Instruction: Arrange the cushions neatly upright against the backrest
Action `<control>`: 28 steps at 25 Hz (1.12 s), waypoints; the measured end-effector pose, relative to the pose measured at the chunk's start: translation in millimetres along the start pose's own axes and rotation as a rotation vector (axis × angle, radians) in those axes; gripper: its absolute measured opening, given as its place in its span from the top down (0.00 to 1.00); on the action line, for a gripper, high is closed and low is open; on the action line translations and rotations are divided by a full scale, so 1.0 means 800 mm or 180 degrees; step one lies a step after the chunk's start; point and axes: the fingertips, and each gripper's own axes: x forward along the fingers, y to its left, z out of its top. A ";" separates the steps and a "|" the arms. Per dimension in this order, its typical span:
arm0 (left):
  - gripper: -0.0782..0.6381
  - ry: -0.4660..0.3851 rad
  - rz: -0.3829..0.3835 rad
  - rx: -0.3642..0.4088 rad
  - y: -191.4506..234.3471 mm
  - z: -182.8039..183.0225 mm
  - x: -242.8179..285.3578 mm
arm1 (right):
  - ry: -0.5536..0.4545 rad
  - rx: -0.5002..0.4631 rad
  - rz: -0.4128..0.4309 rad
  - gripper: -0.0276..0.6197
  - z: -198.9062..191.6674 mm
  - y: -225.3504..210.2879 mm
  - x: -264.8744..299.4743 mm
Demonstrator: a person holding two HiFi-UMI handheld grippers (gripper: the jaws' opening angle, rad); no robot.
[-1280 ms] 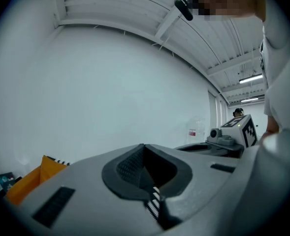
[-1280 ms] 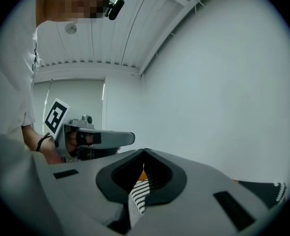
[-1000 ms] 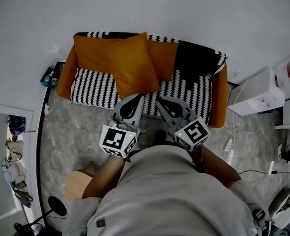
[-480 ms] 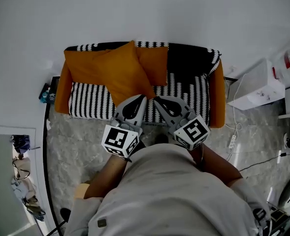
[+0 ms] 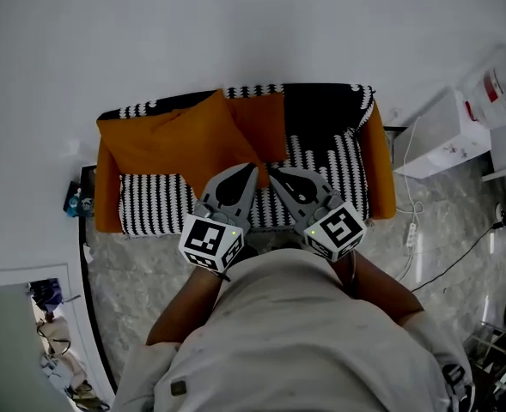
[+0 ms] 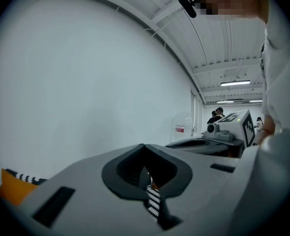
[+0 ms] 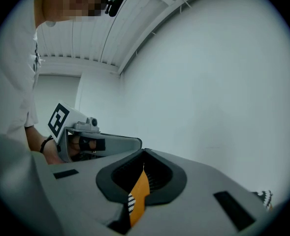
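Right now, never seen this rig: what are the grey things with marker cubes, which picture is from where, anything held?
No robot: a person carries a grey two-jaw gripper in each hand. The head view looks down from a camera on the head, showing the left gripper and right gripper. The other two pictures come from cameras riding on each gripper, looking along its jaws. Ahead stands an orange sofa with a black-and-white striped cover; orange fabric cushions lean askew on its left half. Both grippers are shut and hold nothing.
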 end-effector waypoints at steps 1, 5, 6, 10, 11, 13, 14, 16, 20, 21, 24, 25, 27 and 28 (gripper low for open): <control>0.88 0.0017 -0.0056 0.0012 0.010 0.002 0.003 | 0.0004 0.0003 -0.0043 0.92 0.001 -0.003 0.010; 0.88 0.0075 -0.0271 0.0071 0.051 0.011 0.013 | 0.0023 0.0009 -0.0228 0.92 0.006 -0.012 0.051; 0.88 0.0088 -0.0326 0.0084 0.060 0.013 0.013 | 0.0023 0.0012 -0.0276 0.92 0.007 -0.012 0.061; 0.88 0.0150 -0.0549 0.0112 0.095 0.014 0.007 | 0.0029 0.0022 -0.0465 0.92 0.011 -0.008 0.098; 0.88 0.0162 -0.0602 0.0116 0.103 0.015 0.006 | 0.0029 0.0019 -0.0510 0.92 0.012 -0.007 0.106; 0.88 0.0177 -0.0708 0.0123 0.118 0.016 0.003 | 0.0031 0.0008 -0.0603 0.92 0.015 -0.004 0.123; 0.88 0.0179 -0.0760 0.0126 0.126 0.017 0.001 | 0.0035 0.0002 -0.0650 0.92 0.016 -0.002 0.131; 0.88 0.0176 -0.0851 0.0132 0.140 0.019 -0.003 | 0.0057 -0.0002 -0.0733 0.92 0.015 0.002 0.145; 0.88 0.0188 -0.1031 0.0139 0.166 0.018 -0.011 | 0.0104 0.0018 -0.0911 0.92 0.011 0.012 0.168; 0.88 0.0197 -0.1073 0.0143 0.172 0.018 -0.011 | 0.0114 0.0023 -0.0958 0.92 0.010 0.013 0.172; 0.88 0.0244 -0.1187 0.0181 0.183 0.014 -0.009 | 0.0148 0.0042 -0.1071 0.92 0.005 0.013 0.179; 0.88 0.0267 -0.1228 0.0201 0.184 0.012 -0.007 | 0.0158 0.0049 -0.1103 0.92 0.003 0.013 0.180; 0.88 0.0305 -0.1337 0.0236 0.184 0.007 -0.005 | 0.0173 0.0052 -0.1167 0.92 -0.001 0.012 0.178; 0.88 0.0322 -0.1401 0.0257 0.183 0.006 -0.003 | 0.0177 0.0048 -0.1199 0.92 -0.003 0.011 0.176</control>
